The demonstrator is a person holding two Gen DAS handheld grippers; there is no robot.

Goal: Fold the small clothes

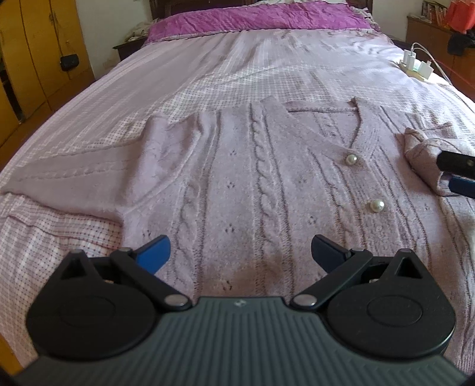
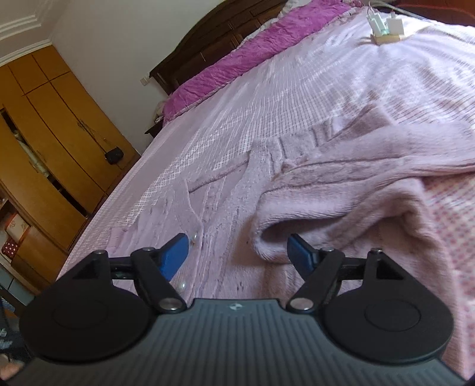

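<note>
A pale lilac cable-knit cardigan (image 1: 237, 178) with pearl buttons (image 1: 351, 159) lies front up on the bed. Its one sleeve (image 1: 74, 169) stretches out flat to the left. The other sleeve (image 1: 427, 157) is folded in over the body at the right, with its cuff (image 2: 285, 231) between the right gripper's fingers. My left gripper (image 1: 240, 252) is open and empty, low over the cardigan's lower front. My right gripper (image 2: 238, 252) is open around the cuff, which lies loose on the cardigan; the gripper also shows at the right edge of the left wrist view (image 1: 457, 175).
The bed has a pink checked sheet (image 1: 207, 68) and a purple cover (image 1: 255, 16) at the head. A power strip with white chargers (image 1: 415, 66) lies on the bed at the far right. Yellow wardrobes (image 1: 35, 59) stand to the left, a wooden cabinet (image 1: 430, 32) at the right.
</note>
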